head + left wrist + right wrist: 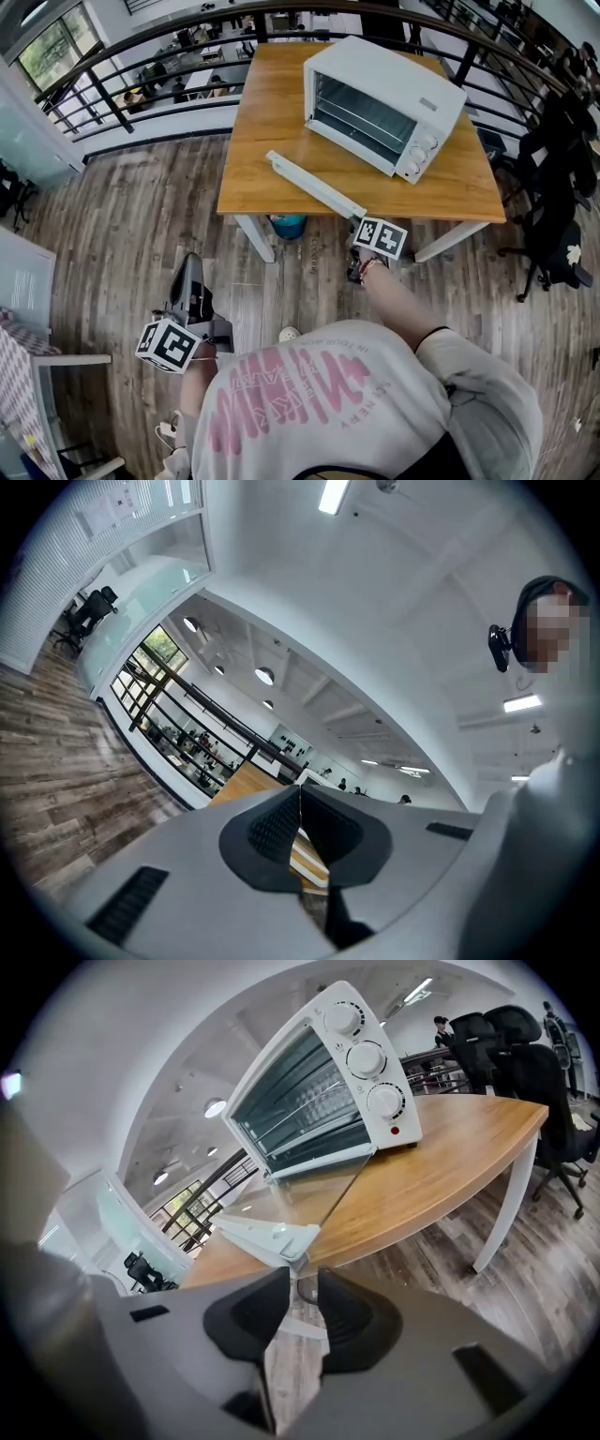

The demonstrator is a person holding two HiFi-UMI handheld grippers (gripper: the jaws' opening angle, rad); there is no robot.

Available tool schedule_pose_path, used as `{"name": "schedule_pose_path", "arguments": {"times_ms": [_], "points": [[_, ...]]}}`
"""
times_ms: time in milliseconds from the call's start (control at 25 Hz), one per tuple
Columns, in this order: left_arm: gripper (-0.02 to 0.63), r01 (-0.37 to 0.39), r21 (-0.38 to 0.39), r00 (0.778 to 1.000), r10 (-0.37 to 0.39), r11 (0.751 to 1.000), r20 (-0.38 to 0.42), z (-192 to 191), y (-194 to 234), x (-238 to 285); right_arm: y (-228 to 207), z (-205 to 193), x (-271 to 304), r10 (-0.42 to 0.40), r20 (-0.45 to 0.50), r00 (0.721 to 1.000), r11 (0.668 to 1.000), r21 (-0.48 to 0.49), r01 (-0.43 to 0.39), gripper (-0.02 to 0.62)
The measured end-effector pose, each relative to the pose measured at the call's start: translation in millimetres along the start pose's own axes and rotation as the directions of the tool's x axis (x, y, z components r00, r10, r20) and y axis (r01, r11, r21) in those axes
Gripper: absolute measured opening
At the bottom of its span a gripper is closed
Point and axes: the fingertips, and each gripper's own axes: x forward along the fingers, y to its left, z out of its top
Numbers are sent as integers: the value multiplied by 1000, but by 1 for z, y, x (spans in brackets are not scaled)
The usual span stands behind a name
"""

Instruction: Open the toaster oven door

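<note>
The right hand-held gripper (302, 1274) is seen with its jaws a little spread, and nothing is pinched between them. Just beyond the tips, slightly to the left and farther, the handle (265, 1237) of the door (314, 1190) is found, apart from the pads. The door is lowered flat over the surface (272, 112), with its hinge at the toaster oven (384, 103), which stands at the far right of the surface. In the head view the handle's long axis is laid from far left to near right, and its near right end is the one just beside this hand-held gripper. The left hand-held gripper (300, 791) is pressed together, holds nothing, and is kept well apart, near and to the left. The opening is judged as done, so a retreat toward the near side seems to be called for.
</note>
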Motion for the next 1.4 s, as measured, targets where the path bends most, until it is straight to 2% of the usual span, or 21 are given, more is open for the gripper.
{"name": "schedule_pose_path", "arguments": {"times_ms": [160,200,240,280,480,720,920,1160,1240,1400], "points": [[21,-12,-6,1000,12,1000,15,-13,-21,-16,-5,10,-28,44,35,998,999,26,-45,92],[21,-12,-9,1000,12,1000,17,-17,-27,-19,-7,11,-37,50,45,998,998,35,-51,76],[21,-10,-10,1000,10,1000,17,-21,-33,-22,-9,13,-46,55,55,997,997,43,-57,16],[21,-4,-12,1000,4,1000,15,-26,-39,-24,-10,16,-55,65,66,996,996,51,-68,6],[21,50,-20,999,-50,999,-16,-54,-79,-25,-6,25,-106,179,110,978,976,110,-191,6],[21,119,-21,992,-120,993,-42,-82,-132,-31,0,26,-172,323,163,932,927,145,-346,6],[21,159,-29,986,-161,987,-54,-103,-160,-43,13,31,-226,446,220,868,863,154,-482,6],[21,187,-35,980,-189,982,-64,-118,-180,-57,36,43,-287,542,290,789,810,70,-582,5],[21,191,-38,979,-193,981,-67,-123,-186,-60,42,48,-306,561,302,771,807,8,-590,5],[21,202,-40,976,-204,979,-73,-129,-196,-63,50,55,-331,571,318,757,818,-147,-555,5]]}}
